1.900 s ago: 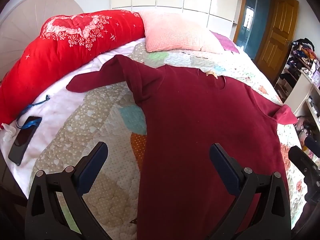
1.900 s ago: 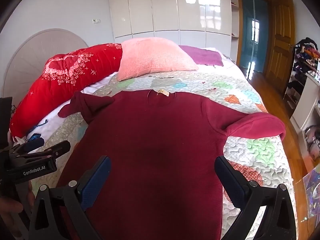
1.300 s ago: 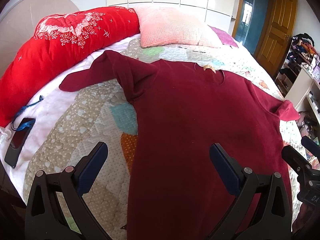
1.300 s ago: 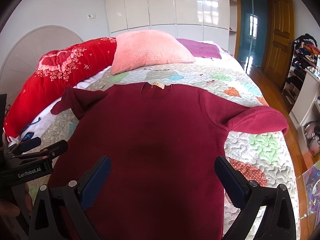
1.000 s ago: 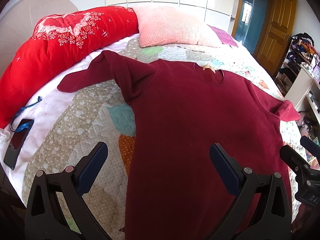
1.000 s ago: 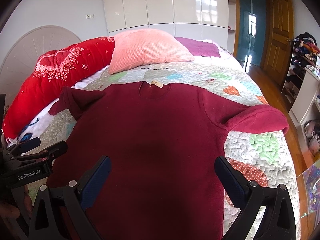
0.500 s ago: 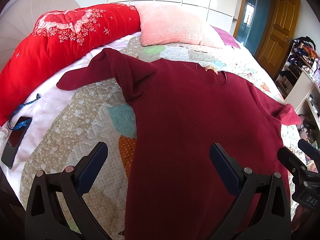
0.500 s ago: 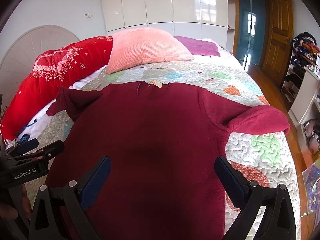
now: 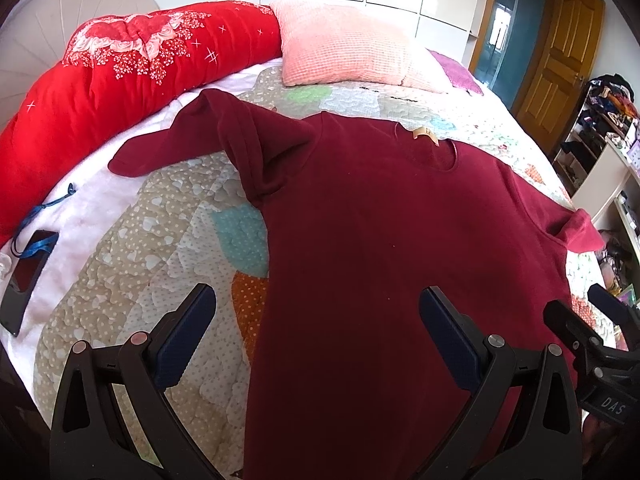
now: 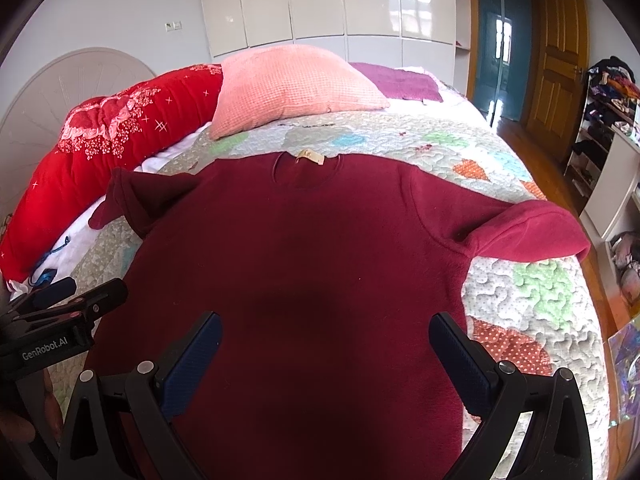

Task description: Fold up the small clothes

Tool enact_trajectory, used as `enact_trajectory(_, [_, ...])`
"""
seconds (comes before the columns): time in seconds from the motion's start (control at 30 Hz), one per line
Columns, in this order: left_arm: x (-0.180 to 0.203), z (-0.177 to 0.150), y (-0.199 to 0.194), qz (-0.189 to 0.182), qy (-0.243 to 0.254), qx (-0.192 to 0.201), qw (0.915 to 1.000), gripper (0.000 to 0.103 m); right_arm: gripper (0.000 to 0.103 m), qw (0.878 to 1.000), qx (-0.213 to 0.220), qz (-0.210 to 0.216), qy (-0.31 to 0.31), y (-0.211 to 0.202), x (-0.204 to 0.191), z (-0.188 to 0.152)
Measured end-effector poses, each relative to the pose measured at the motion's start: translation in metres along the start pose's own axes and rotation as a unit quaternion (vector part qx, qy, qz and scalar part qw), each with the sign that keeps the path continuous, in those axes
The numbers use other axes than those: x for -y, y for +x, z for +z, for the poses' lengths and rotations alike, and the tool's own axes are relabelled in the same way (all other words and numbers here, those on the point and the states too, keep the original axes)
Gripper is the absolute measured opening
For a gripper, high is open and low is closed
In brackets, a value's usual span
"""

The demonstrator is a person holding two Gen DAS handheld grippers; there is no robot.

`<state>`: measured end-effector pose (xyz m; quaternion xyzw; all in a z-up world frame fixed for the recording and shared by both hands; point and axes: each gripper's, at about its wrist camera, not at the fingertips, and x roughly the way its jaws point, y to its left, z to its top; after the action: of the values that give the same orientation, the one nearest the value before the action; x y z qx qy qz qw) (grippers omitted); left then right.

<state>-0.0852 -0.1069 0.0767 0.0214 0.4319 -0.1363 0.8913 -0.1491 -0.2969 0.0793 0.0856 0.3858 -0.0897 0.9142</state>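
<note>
Looking along the left gripper [image 9: 316, 322], I see its two blue-padded fingers [image 9: 188, 332] spread wide apart with nothing between them, held over the near part of a maroon sweater [image 9: 380, 240]. That sweater lies flat, front up, on a patchwork quilt [image 9: 160, 248] covering the bed, collar and tan label [image 9: 426, 135] pointing away toward a pink pillow [image 9: 344, 52]. One sleeve is bent back on itself beside a rolled red duvet [image 9: 120, 72]; the other sleeve trails off the far side of the quilt. A dark phone [image 9: 26, 276] with a blue lanyard sits on the white sheet at the left edge. The other gripper pokes in at the lower right.

From the right gripper [image 10: 324, 354] the jaws likewise stand wide open and empty above the sweater's [image 10: 312, 264] lower body. The right sleeve [image 10: 528, 232] folds up in a hump at the quilt's [image 10: 536, 292] edge, and the left gripper [image 10: 60, 312] shows at the left, close to the hem side
</note>
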Motion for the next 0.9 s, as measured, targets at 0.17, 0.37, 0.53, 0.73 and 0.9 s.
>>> enact_trajectory(0.17, [-0.003, 0.002, 0.005, 0.000, -0.004, -0.002, 1.0000, 0.102, 0.102, 1.000, 0.001, 0.003, -0.007, 0.007, -0.004, 0.001])
enact_trajectory(0.37, [-0.014, 0.007, 0.015, -0.004, -0.020, -0.010, 0.9997, 0.102, 0.102, 1.000, -0.004, 0.008, -0.013, 0.018, -0.011, 0.003])
enact_trajectory(0.53, [-0.043, 0.017, 0.018, -0.017, -0.049, -0.014, 0.9985, 0.102, 0.102, 1.000, -0.002, 0.007, -0.028, 0.027, -0.021, 0.006])
enact_trajectory(0.73, [-0.129, 0.041, 0.032, -0.015, -0.149, -0.016, 0.9886, 0.102, 0.102, 0.999, -0.016, 0.025, -0.037, 0.041, -0.034, 0.008])
enact_trajectory(0.9, [-0.217, 0.069, 0.066, 0.004, -0.259, -0.023, 0.9656, 0.094, 0.102, 0.998, -0.021, 0.035, -0.048, 0.047, -0.043, 0.009])
